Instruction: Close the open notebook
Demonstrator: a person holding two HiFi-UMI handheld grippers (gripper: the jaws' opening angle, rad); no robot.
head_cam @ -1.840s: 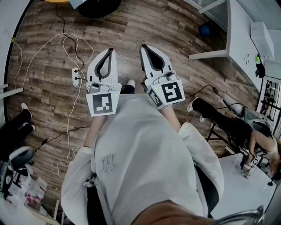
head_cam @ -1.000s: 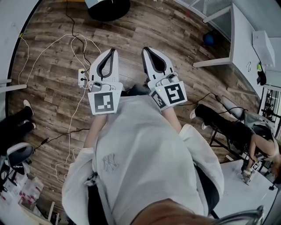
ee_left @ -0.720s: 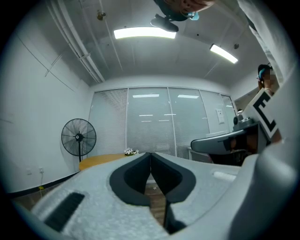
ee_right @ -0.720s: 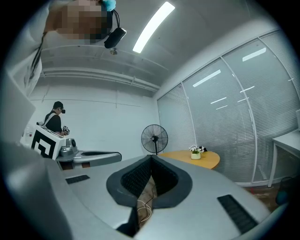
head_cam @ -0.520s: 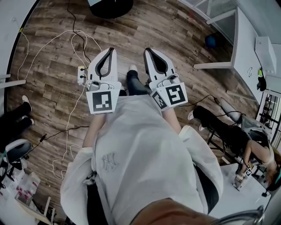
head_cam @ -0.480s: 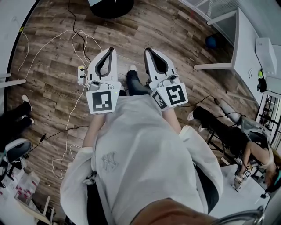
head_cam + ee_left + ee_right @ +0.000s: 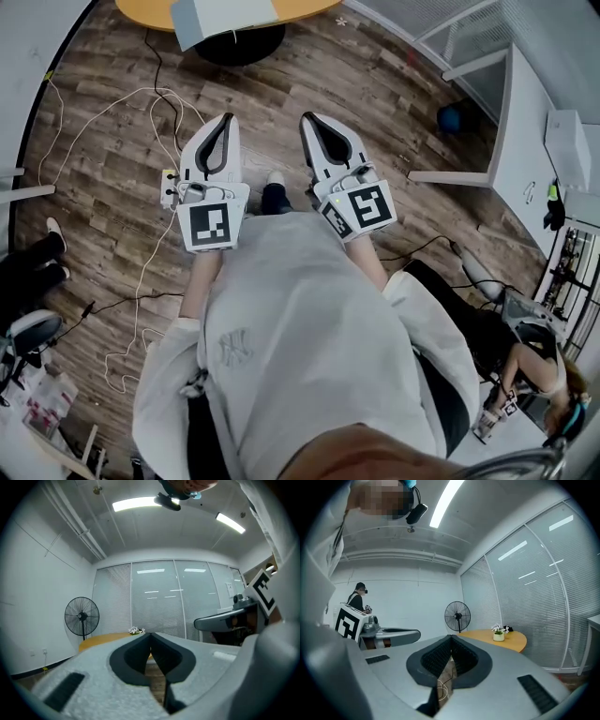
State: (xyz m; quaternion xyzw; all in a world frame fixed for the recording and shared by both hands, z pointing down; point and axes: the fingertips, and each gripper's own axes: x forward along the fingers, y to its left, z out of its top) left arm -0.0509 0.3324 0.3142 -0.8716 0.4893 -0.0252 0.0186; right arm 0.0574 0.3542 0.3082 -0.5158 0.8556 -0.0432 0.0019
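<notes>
An orange round table [image 7: 159, 11] shows at the top edge of the head view. A pale flat rectangle [image 7: 223, 15], perhaps the notebook, lies on it; I cannot tell whether it lies open. My left gripper [image 7: 225, 118] and right gripper [image 7: 307, 118] are held side by side in front of my body, level above the wooden floor and well short of the table. Both are shut with nothing between the jaws. In the left gripper view the left gripper [image 7: 150, 633] points at the table [image 7: 101, 640]. The right gripper [image 7: 451, 637] has the table [image 7: 513, 641] to its right.
White cables [image 7: 94, 122] and a power strip [image 7: 168, 185] lie on the floor at left. A white desk [image 7: 525, 122] stands at right, a seated person [image 7: 525, 352] lower right. A standing fan [image 7: 458, 615] and a small flower pot [image 7: 499, 635] show ahead, by blinds.
I have moved forward over the floor: the orange table with the pale rectangle has come into view at the top. Both grippers stay shut and side by side.
</notes>
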